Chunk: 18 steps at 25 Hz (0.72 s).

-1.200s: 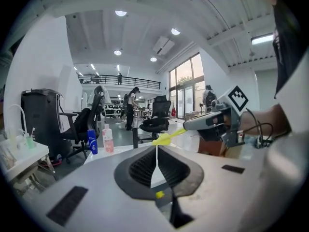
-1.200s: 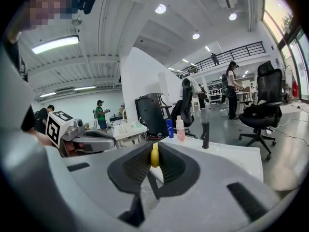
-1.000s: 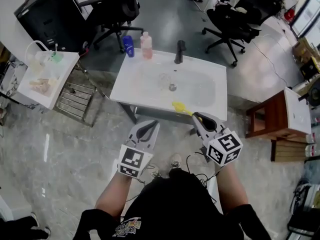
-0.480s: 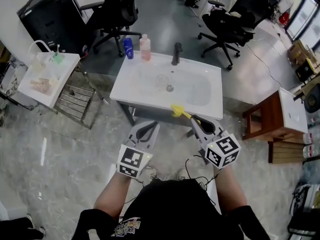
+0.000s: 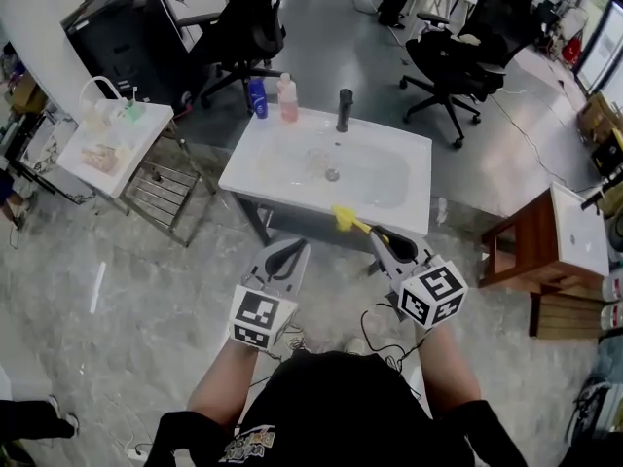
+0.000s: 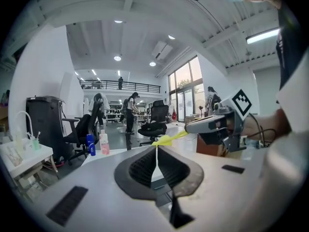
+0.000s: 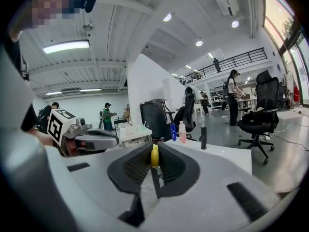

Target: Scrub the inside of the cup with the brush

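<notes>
Right gripper (image 5: 380, 235) is clamping the handle of a yellow brush (image 5: 345, 218), and its own view is showing the yellow handle (image 7: 154, 155) pinched between the pads. The brush's long axis is running from the jaws forward and to the left, with the yellow head leading and just reaching over the near rim of the sink (image 5: 261, 160) in the head view.

What looks like a clear cup (image 5: 316, 161) is sitting in the basin beside the drain, though it is faint and hard to make out. It is lying ahead of both grippers, well apart from them and beyond the brush head.

Left gripper (image 5: 291, 248) is hanging just beside the right one with its jaws pressed together on nothing. It is lining up more directly with the cup, while the right one is standing off to the cup's right. By my judgement, the left gripper is the one placed to steady the cup, and it is going to need to open first. The brush is going to need to tip downward to enter the cup.
</notes>
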Each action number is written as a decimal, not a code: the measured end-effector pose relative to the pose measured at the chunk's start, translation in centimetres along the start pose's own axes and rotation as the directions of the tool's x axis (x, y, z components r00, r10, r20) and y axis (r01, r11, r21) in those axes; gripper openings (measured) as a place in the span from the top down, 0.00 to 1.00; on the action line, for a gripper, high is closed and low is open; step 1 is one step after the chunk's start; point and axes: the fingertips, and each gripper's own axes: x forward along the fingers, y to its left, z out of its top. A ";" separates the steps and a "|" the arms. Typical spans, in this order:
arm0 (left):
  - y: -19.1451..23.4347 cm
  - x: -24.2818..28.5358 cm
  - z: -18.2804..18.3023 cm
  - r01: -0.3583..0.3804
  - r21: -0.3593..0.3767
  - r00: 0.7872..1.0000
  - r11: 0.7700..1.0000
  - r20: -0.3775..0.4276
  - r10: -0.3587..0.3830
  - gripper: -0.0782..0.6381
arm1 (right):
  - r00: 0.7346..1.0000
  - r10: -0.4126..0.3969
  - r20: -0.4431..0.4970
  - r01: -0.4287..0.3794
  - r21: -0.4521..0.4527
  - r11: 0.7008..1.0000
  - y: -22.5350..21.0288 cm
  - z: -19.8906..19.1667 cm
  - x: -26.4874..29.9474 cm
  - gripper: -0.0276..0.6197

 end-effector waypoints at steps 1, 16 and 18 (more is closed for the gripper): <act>-0.5 0.0 0.2 -0.009 0.000 1.000 1.000 0.001 0.009 0.87 | 1.000 0.008 0.005 -0.008 0.000 1.000 -0.2 0.0 -0.5 0.90; -3.9 1.0 1.2 -0.091 0.006 0.996 0.996 -0.005 0.091 0.87 | 0.995 0.096 0.025 -0.097 0.010 0.995 -2.5 -0.3 -2.5 0.90; -4.1 1.2 1.2 -0.093 0.004 0.996 0.996 -0.005 0.093 0.87 | 0.995 0.100 0.025 -0.100 0.011 0.995 -2.7 -0.4 -2.7 0.90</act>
